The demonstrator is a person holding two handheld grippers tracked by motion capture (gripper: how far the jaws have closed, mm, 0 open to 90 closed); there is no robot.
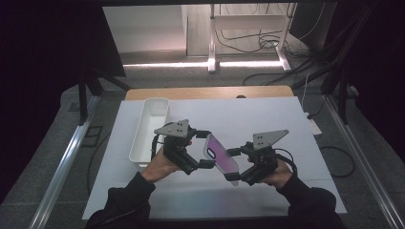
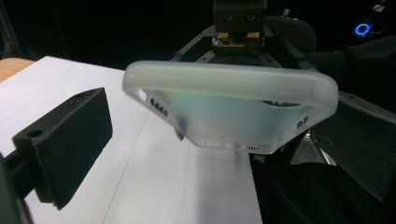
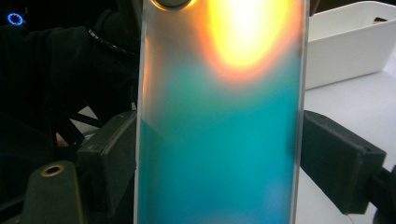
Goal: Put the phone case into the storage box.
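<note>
Right gripper view: our right gripper (image 1: 234,167) clamps the frosted translucent phone case (image 3: 219,140) between its jaws. Our left gripper's (image 1: 203,149) jaws stand wide around its far end; closing crookedly could twist it loose.

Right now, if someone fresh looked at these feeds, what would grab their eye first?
The phone case, a translucent shell with a purple-to-teal sheen, held up above the middle of the white table. The right gripper is clamped across its width, and the left gripper meets its other end with one jaw standing clear of it. Next is the white bin at the table's left.
</note>
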